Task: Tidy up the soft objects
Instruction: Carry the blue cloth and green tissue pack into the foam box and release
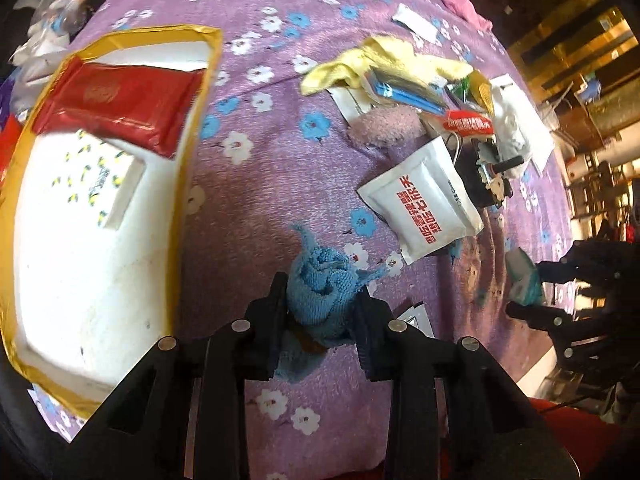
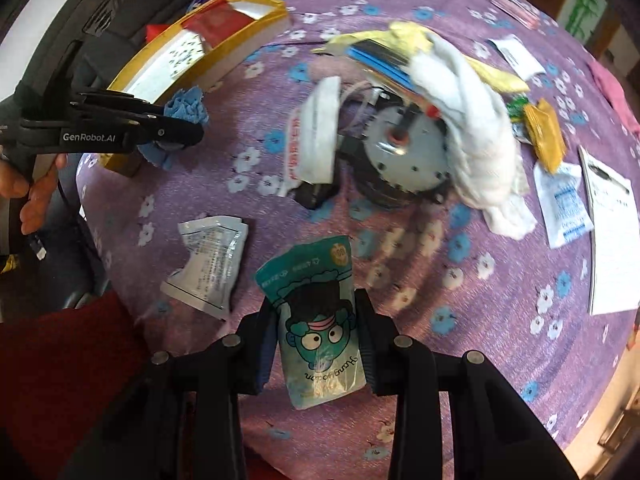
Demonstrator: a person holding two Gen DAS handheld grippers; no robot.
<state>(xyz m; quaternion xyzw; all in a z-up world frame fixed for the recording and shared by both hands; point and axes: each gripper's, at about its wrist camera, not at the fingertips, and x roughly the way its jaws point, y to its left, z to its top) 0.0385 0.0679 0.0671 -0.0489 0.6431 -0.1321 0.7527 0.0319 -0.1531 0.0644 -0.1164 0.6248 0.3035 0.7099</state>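
Observation:
My left gripper point(image 1: 320, 300) is shut on a bunched blue cloth point(image 1: 324, 284) just above the purple flowered tablecloth point(image 1: 280, 160); it also shows in the right wrist view point(image 2: 188, 104), held by the left gripper point(image 2: 196, 130) beside the box. My right gripper point(image 2: 316, 320) is shut on a teal cartoon tissue pack point(image 2: 316, 320), seen in the left wrist view point(image 1: 524, 280) at the right. A white box with gold rim point(image 1: 80, 272) lies left, holding a red pack point(image 1: 116, 100) and a patterned white pack point(image 1: 96, 180).
A pile lies at the back: yellow cloth point(image 1: 384, 56), white cloth point(image 2: 476, 132), blue booklet point(image 1: 408, 94), a round metal device point(image 2: 408, 152), white sachet with red print point(image 1: 424, 208). A torn silver wrapper point(image 2: 208, 260), papers point(image 2: 612, 232) and pink cloth point(image 1: 464, 6) lie around.

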